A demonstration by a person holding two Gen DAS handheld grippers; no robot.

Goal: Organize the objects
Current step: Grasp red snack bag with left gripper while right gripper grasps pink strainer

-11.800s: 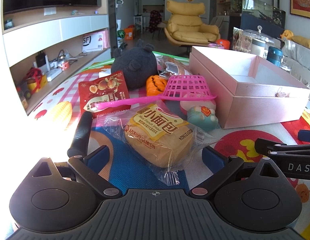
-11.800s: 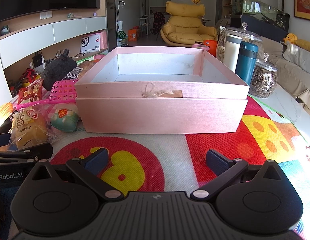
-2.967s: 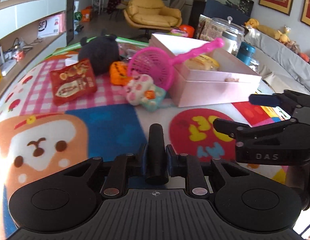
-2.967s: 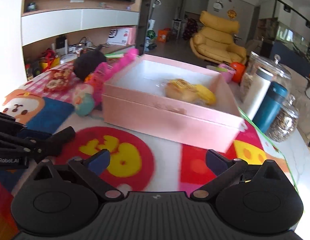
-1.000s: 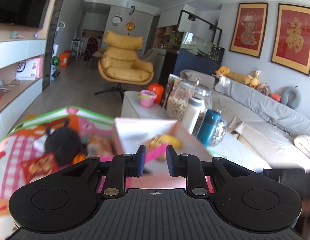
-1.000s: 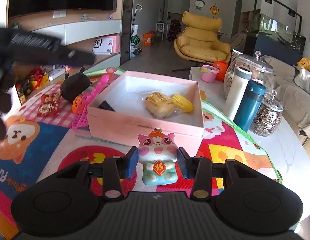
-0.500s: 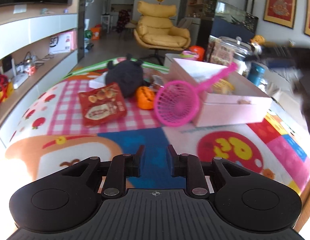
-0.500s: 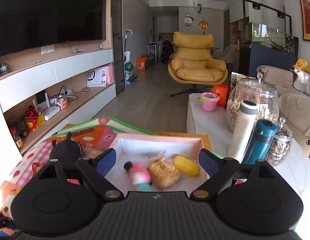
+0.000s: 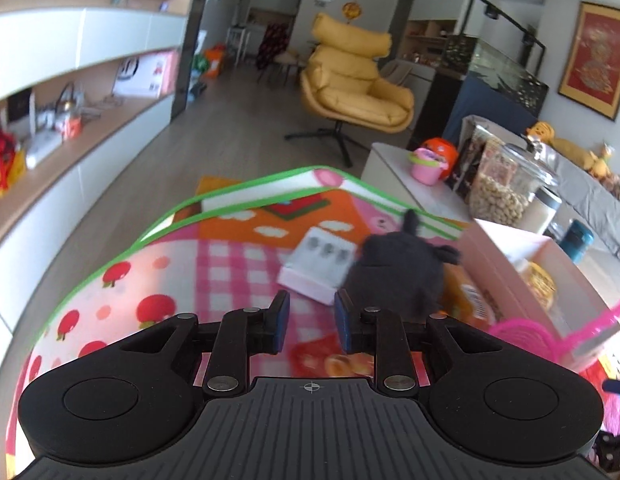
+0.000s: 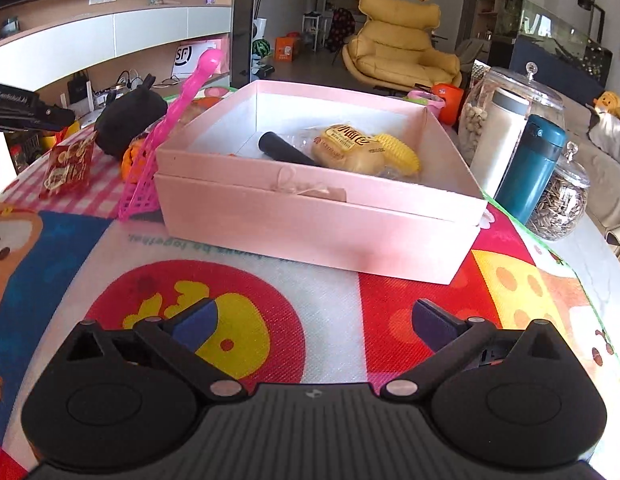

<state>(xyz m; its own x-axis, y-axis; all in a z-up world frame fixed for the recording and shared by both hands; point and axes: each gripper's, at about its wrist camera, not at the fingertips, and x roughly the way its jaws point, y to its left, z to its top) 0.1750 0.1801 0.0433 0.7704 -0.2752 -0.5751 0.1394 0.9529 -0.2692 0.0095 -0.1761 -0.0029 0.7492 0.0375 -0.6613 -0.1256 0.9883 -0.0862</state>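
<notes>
The pink box [image 10: 310, 220] stands open on the colourful mat and holds a bagged bread [image 10: 346, 148], a yellow corn toy [image 10: 402, 156] and a black cylinder [image 10: 285, 150]. A pink strainer [image 10: 157, 148] leans on the box's left side. A black plush [image 9: 394, 268], a white-pink carton [image 9: 318, 264] and a red snack bag [image 10: 67, 164] lie left of the box. My left gripper [image 9: 307, 320] is nearly shut and empty, held above the mat near the plush. My right gripper [image 10: 310, 320] is open and empty, low in front of the box.
Glass jars [image 10: 562, 200], a white flask [image 10: 498, 140] and a teal bottle [image 10: 530, 168] stand right of the box. An orange toy [image 10: 131, 156] lies by the strainer. The mat's green edge [image 9: 245, 196] ends at the floor, with a shelf wall on the left.
My left gripper has swung left and forward toward the plush. My right gripper, open since dropping the pig toy, has come down low in front of the box.
</notes>
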